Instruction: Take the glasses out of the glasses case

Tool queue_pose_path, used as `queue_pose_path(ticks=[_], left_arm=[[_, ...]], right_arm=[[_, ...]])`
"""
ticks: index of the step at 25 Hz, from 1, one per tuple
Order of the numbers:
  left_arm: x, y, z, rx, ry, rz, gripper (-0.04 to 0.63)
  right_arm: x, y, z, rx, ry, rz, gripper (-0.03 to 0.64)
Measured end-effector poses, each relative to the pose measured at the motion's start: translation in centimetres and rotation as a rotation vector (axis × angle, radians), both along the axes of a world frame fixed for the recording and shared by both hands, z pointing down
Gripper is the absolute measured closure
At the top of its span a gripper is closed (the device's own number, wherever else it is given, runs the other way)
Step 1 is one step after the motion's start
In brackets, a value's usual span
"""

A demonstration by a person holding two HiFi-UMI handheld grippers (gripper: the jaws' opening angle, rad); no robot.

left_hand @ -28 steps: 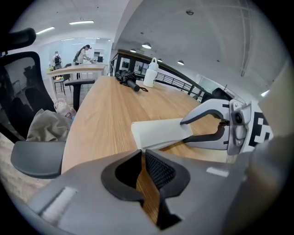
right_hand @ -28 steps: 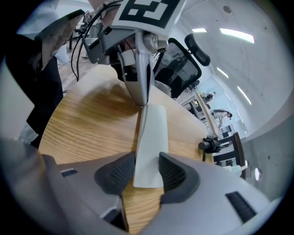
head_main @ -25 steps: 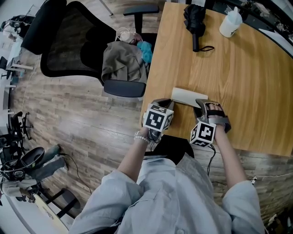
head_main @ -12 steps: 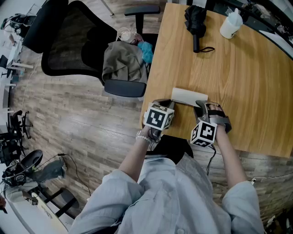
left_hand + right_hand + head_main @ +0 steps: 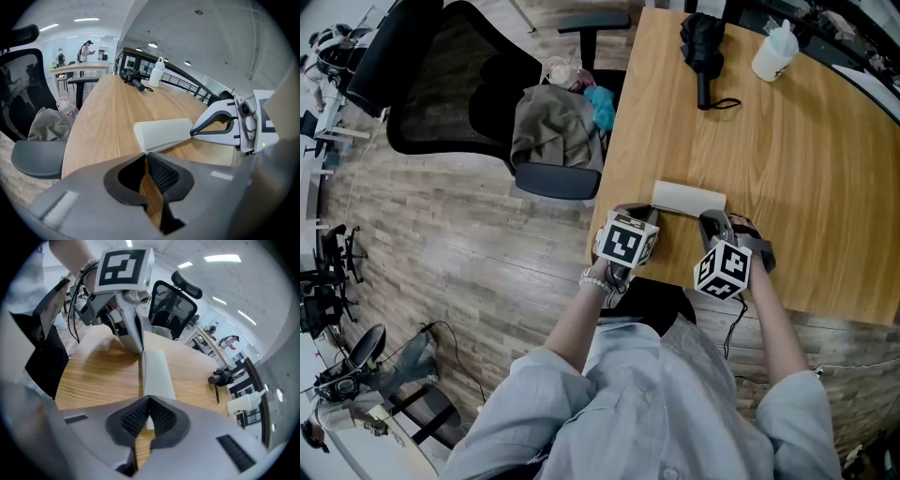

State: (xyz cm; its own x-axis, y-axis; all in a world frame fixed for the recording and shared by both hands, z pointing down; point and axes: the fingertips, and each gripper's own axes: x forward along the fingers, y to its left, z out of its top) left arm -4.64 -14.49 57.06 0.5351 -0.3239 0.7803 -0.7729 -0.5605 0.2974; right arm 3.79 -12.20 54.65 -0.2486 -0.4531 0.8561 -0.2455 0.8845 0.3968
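I'm at the opening step: the glasses case (image 5: pixel 688 198) is shut, no glasses show anywhere, and I have a gripper at each end of it. It lies on the bench (image 5: pixel 806 169) close to the near edge, by the near-left corner, lengthwise along that edge, well apart from the folded black umbrella (image 5: pixel 701 47) and the white bottle (image 5: pixel 772 49) at the far end. The left gripper (image 5: pixel 146 157) has its jaws pressed together, tips right at the left end corner of the case. I can't tell whether they nip any of it. The right gripper (image 5: pixel 149 400) has just been closing and is now pressed together too, tips against the case's right end. A sliver of the case shows in the gap behind its pads, but I can't say whether it has caught the lid's lip or merely rests on the shell. The case looks like a long, cream-white shell with rounded edges, smooth and plain, probably rigid and a bit slippery under the pads. I can't make out its seam or hinge from here. Next, I judge, one end has to be pinned down while the other gripper finds the lid's edge and lifts it. If the pads slide off, the case may skid toward the bench's edge.
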Motion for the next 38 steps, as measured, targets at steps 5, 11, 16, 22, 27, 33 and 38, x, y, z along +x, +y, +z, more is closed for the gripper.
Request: queue_pose_path(ticks=[5,11,16,22,27,33,38], left_arm=[[-0.1,0.0,0.1,0.005,-0.010,0.005,0.586],[-0.1,0.0,0.0,-0.002,-0.008,-0.001,0.586],[-0.1,0.0,0.0,-0.005,-0.005,-0.004,0.586],[-0.1,-0.1,0.1,-0.006,-0.007,-0.002,0.585],[-0.2,0.0,-0.1,-0.005,-0.008,-0.002,0.584],[-0.2,0.0,0.1,-0.009,-0.010,-0.007,0.584],[-0.2,0.1,0.0,0.002,-0.022,0.004,0.584]], right_arm=[[0.3,-0.9,-0.7,0.083,0.050,-0.049,0.617],[0.1,-0.2,0.8,0.033,0.113,-0.118,0.420],[0.0,-1.0,1.1,0.067,0.138,-0.132,0.410],[-0.1,-1.5,0.7,0.009,0.093,-0.121,0.417],[-0.1,-1.5,0.1,-0.083,0.023,-0.111,0.419],[-0.1,-1.9,-0.5,-0.187,-0.036,-0.114,0.420],[0.0,-1.9,-1.5,-0.242,-0.072,-0.122,0.465]])
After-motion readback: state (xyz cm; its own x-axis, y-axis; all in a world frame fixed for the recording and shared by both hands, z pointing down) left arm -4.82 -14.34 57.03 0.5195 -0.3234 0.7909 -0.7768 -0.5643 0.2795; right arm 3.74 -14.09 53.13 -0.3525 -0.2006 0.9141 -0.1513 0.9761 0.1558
